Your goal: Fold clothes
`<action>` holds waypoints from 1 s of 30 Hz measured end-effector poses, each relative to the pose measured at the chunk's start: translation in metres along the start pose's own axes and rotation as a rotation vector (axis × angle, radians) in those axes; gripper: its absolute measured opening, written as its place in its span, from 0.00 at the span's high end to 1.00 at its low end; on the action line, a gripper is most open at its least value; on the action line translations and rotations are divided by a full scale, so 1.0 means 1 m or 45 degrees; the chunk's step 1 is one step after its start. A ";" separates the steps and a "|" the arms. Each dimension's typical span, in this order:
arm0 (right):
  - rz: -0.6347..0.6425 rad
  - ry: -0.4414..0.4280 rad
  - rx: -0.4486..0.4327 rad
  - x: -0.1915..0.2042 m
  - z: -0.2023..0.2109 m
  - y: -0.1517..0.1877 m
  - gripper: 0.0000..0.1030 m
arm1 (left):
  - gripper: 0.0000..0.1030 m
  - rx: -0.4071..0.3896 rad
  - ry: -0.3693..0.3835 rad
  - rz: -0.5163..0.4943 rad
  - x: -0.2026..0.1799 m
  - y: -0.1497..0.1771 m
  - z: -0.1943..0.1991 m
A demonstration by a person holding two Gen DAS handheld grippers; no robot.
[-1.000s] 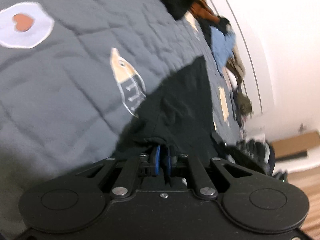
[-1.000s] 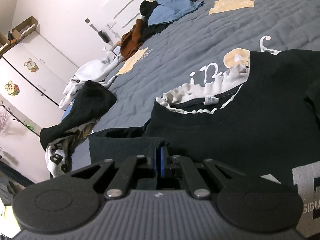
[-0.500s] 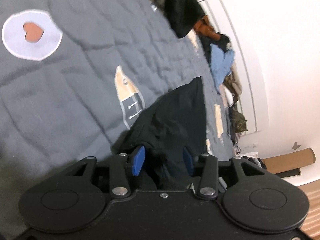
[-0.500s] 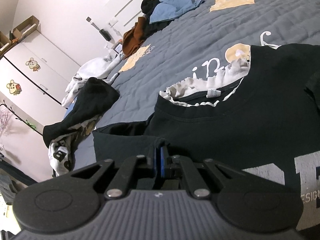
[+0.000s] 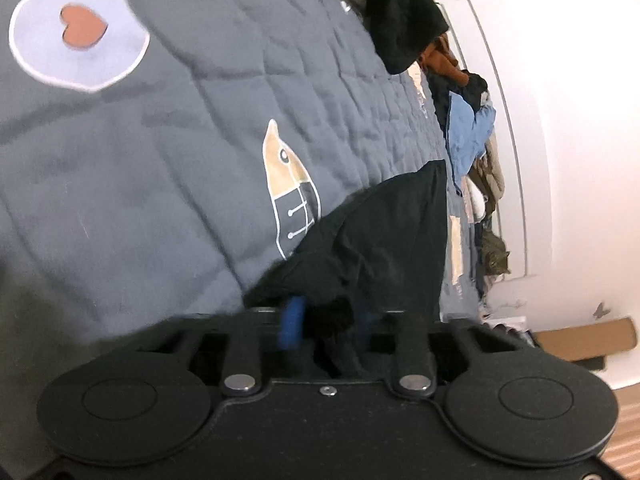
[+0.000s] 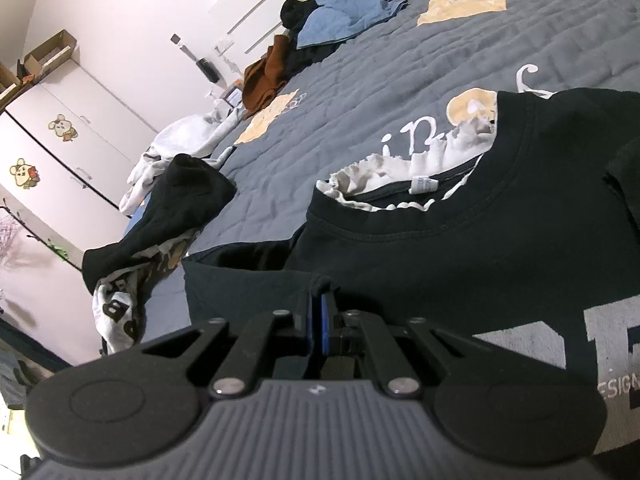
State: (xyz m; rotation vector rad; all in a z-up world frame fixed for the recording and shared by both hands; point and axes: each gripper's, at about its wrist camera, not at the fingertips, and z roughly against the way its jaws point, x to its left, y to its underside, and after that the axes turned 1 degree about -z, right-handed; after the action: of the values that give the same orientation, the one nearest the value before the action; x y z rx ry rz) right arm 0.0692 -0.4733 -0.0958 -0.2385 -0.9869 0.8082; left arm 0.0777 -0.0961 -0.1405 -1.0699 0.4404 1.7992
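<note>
Your right gripper (image 6: 319,312) pinches the black cotton T-shirt (image 6: 460,248) sleeve on the grey quilted bed (image 6: 400,76); your left gripper's (image 5: 326,320) jaws are spread around black cloth. Next, fold it inward.

T-shirt (image 6: 460,248) flat on quilt (image 6: 360,100); clothes pile (image 6: 340,16) behind, near wall.

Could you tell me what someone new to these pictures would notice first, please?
Probably the black T-shirt spread on the grey quilt, its sleeve pinched by the shut right gripper. In the left wrist view, the open left gripper straddles more black cloth. Heaped clothes line the far edge of the bed.
</note>
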 end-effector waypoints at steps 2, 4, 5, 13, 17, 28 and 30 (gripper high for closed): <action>-0.002 0.013 -0.003 -0.001 0.000 0.000 0.96 | 0.96 -0.013 -0.017 -0.036 -0.003 0.002 0.005; 0.004 0.030 0.007 -0.001 -0.001 0.000 0.96 | 0.96 -0.018 -0.020 -0.063 -0.006 0.005 0.011; 0.006 0.039 0.012 -0.001 -0.001 0.000 0.96 | 0.97 -0.018 -0.019 -0.075 -0.008 0.007 0.014; 0.210 0.092 0.091 0.019 0.004 -0.008 0.92 | 0.97 0.026 -0.083 -0.076 -0.002 0.006 0.003; 0.335 0.116 0.136 0.032 0.008 -0.013 0.88 | 0.97 0.021 -0.089 -0.102 -0.005 0.008 0.003; 0.914 0.014 0.105 0.138 -0.039 -0.018 0.43 | 0.97 0.022 -0.114 -0.147 -0.008 0.008 0.001; 0.918 0.024 0.132 0.145 -0.056 -0.022 0.43 | 0.97 0.023 -0.118 -0.152 -0.008 0.008 0.001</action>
State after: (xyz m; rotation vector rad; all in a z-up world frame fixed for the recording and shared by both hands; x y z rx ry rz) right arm 0.1689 -0.3769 -0.0214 -0.5259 -0.8357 1.5046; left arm 0.0715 -0.1036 -0.1345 -0.9757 0.3291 1.7277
